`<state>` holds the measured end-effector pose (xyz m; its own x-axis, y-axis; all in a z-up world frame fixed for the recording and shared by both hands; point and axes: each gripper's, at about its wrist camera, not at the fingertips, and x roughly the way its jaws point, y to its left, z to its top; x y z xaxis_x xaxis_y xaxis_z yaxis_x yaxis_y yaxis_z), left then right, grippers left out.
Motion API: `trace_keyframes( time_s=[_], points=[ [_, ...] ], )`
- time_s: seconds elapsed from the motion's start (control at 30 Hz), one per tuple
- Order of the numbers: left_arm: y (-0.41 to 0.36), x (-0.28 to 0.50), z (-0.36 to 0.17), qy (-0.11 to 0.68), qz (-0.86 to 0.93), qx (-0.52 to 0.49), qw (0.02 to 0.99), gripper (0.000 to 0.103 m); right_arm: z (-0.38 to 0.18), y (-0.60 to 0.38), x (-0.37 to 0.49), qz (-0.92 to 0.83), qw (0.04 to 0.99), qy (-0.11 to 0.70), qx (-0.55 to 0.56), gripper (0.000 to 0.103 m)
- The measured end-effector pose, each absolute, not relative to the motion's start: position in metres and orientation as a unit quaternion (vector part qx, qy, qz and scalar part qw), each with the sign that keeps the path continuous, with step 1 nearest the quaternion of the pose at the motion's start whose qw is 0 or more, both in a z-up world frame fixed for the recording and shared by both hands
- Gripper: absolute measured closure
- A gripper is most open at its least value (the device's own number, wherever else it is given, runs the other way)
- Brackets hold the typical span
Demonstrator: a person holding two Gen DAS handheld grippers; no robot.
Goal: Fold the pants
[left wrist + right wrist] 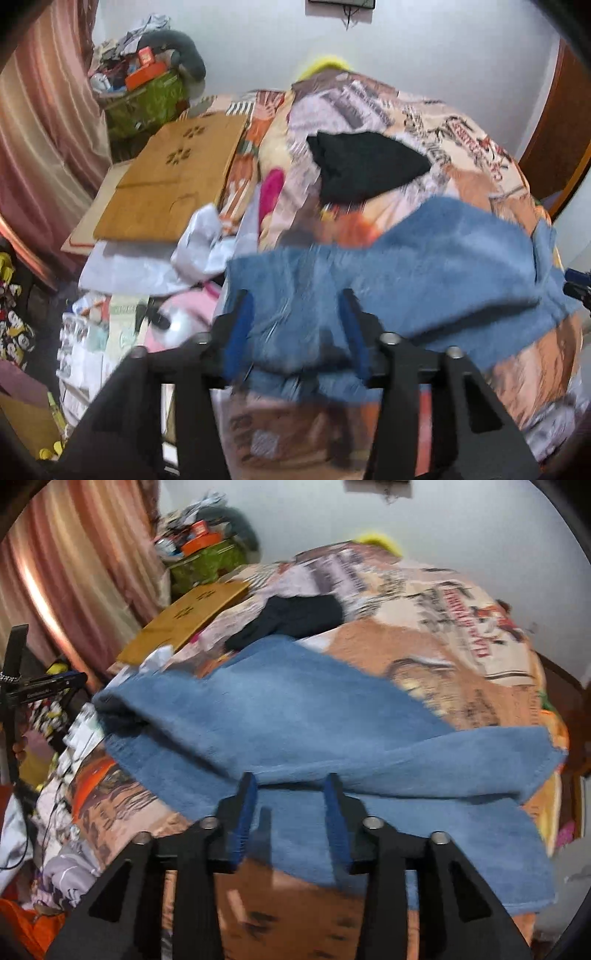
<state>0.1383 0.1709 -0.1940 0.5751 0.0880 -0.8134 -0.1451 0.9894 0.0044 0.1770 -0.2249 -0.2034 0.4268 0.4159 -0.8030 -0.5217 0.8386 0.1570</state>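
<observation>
Lying crosswise on bedspread (424,657): blue pants (295,709), long axis left-right | both grippers' fingers wide

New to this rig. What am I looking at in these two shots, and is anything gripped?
No robot arm here: a person holds a two-finger gripper in each hand, with a fisheye camera on each looking along its fingers. One picture is from the left gripper, the other from the right gripper. Both look over a bed with a printed bedspread. Blue pants lie across it, a black garment behind, a wooden board to the left. Both jaws stand open over the pants' near edge; nothing looks gripped, though motion blur limits certainty.
</observation>
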Motion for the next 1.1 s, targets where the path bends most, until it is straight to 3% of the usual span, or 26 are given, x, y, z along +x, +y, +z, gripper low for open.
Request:
trace_keyframes(
  time_s=[0.2, 0.57, 0.93, 1.03, 1.1],
  points=[
    [0.143, 0.201, -0.181, 0.453, 0.040, -0.047, 0.889, 0.044, -0.180, -0.283, 0.211, 0.201, 0.875, 0.440, -0.037, 0.047],
    [0.088, 0.294, -0.201, 0.478, 0.014, -0.004, 0.878, 0.029, -0.210, -0.376, 0.311, 0.073, 0.871, 0.483, 0.039, 0.046],
    [0.060, 0.344, -0.285, 0.553, -0.003, 0.031, 0.833, 0.028, -0.306, -0.425, 0.392, 0.005, 0.816, 0.558, 0.149, 0.046],
    [0.057, 0.340, -0.301, 0.564, -0.003, 0.050, 0.825, 0.028, -0.314, -0.420, 0.393, 0.007, 0.823, 0.551, 0.138, 0.043],
    [0.054, 0.337, -0.307, 0.566, -0.007, 0.055, 0.822, 0.028, -0.315, -0.410, 0.392, 0.005, 0.832, 0.546, 0.096, 0.047]
  ],
)
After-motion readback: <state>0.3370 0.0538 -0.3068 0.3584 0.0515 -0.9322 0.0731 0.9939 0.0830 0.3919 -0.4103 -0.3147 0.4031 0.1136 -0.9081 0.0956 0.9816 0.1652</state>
